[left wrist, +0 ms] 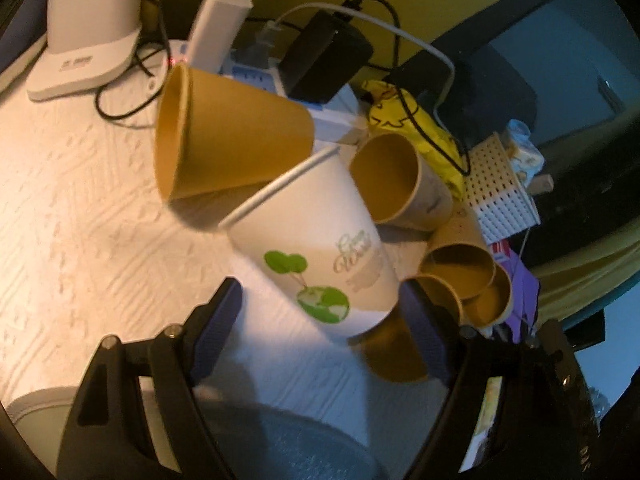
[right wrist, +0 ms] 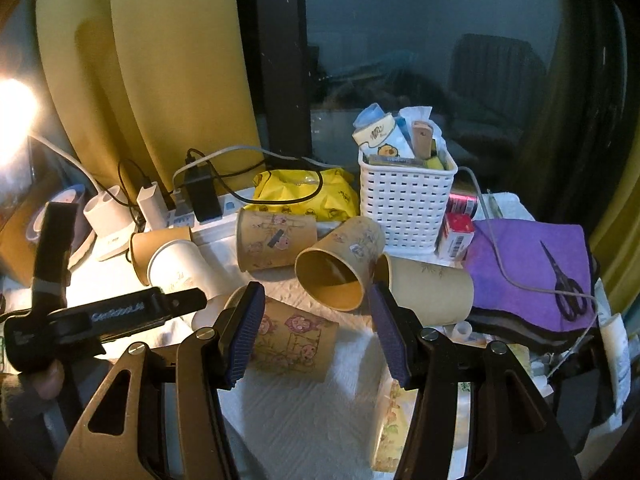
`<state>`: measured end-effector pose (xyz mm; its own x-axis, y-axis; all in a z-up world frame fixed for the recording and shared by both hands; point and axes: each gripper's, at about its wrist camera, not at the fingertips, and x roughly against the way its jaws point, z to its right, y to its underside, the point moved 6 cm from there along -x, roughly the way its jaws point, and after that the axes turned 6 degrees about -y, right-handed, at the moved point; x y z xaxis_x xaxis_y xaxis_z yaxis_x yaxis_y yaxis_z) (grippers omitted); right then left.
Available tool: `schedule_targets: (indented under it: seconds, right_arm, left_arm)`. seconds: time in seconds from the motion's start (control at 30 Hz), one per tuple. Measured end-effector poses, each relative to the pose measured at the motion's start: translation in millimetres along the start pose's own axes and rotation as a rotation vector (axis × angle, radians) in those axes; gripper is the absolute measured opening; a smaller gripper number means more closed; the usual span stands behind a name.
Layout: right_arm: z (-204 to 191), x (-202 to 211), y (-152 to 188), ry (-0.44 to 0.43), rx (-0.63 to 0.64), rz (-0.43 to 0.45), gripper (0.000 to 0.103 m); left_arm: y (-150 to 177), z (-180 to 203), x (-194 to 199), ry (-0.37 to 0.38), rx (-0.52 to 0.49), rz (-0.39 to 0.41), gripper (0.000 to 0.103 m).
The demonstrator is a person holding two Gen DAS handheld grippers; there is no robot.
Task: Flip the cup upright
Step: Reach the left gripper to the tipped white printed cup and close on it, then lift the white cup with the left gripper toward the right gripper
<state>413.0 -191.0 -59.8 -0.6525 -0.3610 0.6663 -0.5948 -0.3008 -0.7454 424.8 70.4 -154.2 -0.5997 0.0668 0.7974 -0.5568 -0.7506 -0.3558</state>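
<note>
A white paper cup (left wrist: pixel 316 248) with a green tree print lies on its side on the white cloth (left wrist: pixel 80 200), its base between my left gripper's fingers. My left gripper (left wrist: pixel 320 320) is open around the base and not closed on it. A brown cup (left wrist: pixel 232 136) lies on its side behind it. The white cup also shows in the right wrist view (right wrist: pixel 180 268). My right gripper (right wrist: pixel 316 328) is open and empty above a printed brown cup (right wrist: pixel 292 340) lying on its side. Several more brown cups (right wrist: pixel 336 272) lie tipped nearby.
A white basket (right wrist: pixel 404 200) with packets stands at the back right. A yellow bag (right wrist: pixel 304 192), a power strip with chargers (right wrist: pixel 200 200) and cables lie behind the cups. A purple cloth with scissors (right wrist: pixel 532 276) lies on the right. A white stand (left wrist: pixel 88 40) sits far left.
</note>
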Motion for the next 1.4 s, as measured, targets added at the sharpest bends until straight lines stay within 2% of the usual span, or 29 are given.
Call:
schedule_targets:
  seconds: [0.13,0.23,0.37,0.47,0.73,1.03,1.4]
  right_arm:
    - [2,-3,0,-0.004,-0.005,0.001,0.057]
    - [4,-4,1,-0.006,-0.009,-0.002,0.057]
    - [7,-2,2,-0.008,-0.015,0.002,0.057]
    - [8,-2,2,-0.008,-0.02,0.002,0.057]
    - [8,1,3,-0.008,-0.023,0.006,0.057]
    - [-5,18,12,-0.016,-0.03,0.002,0.057]
    - [-37,59,26,-0.005,-0.027,0.02,0.057]
  left_arm:
    - [-4,4,-9,0.02,0.023,-0.017,0.082]
    - [-10,5,-11,0.013,0.022,0.004,0.082]
    - [-14,10,-16,0.055,0.001,-0.011,0.081]
    - [-16,13,-18,0.083,-0.014,-0.02,0.069]
    - [-12,13,-7,0.091,-0.063,-0.012,0.066]
    - [7,15,25,0.095,-0.193,0.034,0.063]
    - [39,19,91,0.088,-0.412,0.183,0.063]
